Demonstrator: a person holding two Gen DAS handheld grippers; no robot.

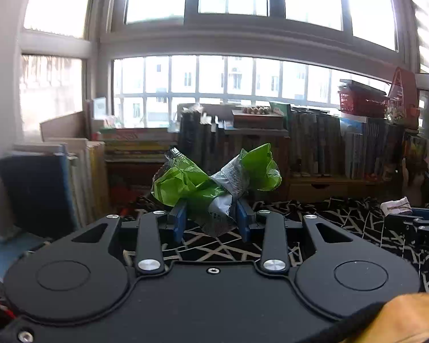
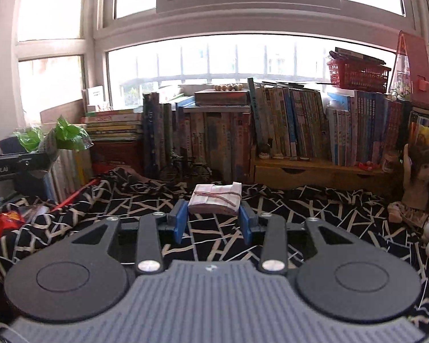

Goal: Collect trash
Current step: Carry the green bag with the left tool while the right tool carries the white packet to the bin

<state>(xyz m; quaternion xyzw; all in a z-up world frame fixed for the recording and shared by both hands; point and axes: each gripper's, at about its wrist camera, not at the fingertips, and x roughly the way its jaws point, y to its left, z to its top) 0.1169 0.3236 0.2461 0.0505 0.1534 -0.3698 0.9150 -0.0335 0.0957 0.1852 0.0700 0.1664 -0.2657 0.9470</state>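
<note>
The left gripper [image 1: 211, 214] is clenched on a crumpled green-and-silver foil snack wrapper [image 1: 214, 183], pinched at its twisted waist and held in the air above the black cloth with pale crisscross lines [image 1: 228, 248]. The wrapper's long axis runs crosswise, its two flared ends pointing out to either side. The right gripper [image 2: 214, 217] grasps a small folded whitish paper packet tied with thin string [image 2: 216, 198], flat, its long side lying across the blue fingers [image 2: 178, 220], also clear of the cloth.

Home room, bay window [image 2: 214, 57], crowded bookshelf [image 2: 286, 125], doll [image 2: 417, 177], patterned cloth [image 2: 314, 214]
</note>
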